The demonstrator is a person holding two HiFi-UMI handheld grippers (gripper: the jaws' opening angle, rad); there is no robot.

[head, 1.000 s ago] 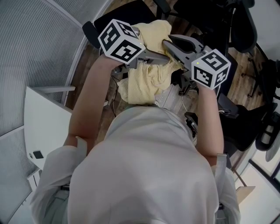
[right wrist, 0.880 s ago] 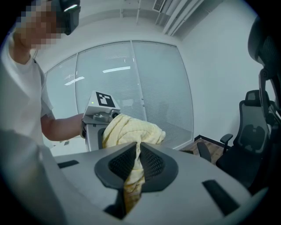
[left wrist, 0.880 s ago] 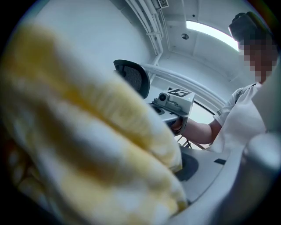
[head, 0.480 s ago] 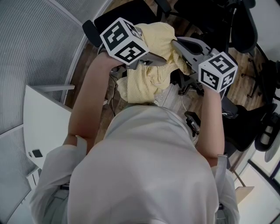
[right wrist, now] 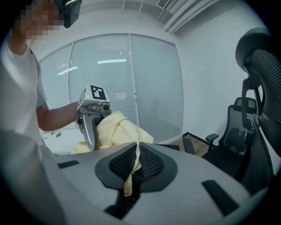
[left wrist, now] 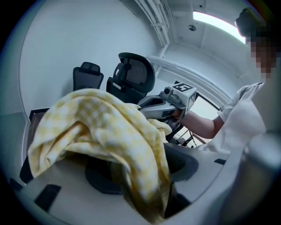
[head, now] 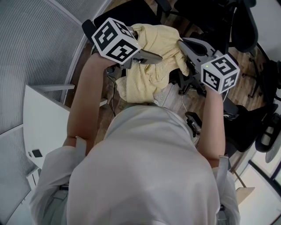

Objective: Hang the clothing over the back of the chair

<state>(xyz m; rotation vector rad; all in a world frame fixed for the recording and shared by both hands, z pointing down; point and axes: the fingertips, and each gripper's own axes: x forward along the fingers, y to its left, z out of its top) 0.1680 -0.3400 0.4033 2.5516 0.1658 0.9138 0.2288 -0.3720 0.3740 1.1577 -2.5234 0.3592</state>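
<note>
A yellow checked cloth (head: 151,72) is held up between the two grippers, in front of the person's chest and above a black chair (head: 125,11). The left gripper (head: 153,57) is clenched on the cloth: in the left gripper view the fabric is draped over both jaws and drawn down into the seam where they meet. The right gripper (head: 181,44) is likewise clamped on the cloth, and in the right gripper view a narrow strip of fabric is seen pinched between the closed pads and hanging a little below them. The two grippers are pointed towards each other, close together, with the bunched cloth between them. From the grips the cloth hangs down in loose folds towards the person. Whether any part of it touches the chair cannot be told. A wooden floor (head: 243,85) is seen beneath the chair, and more black chairs (head: 246,26) are stood to the right. A white desk (head: 44,118) is set at the left, beside a wall of glass panels with blinds (right wrist: 127,83).
</note>
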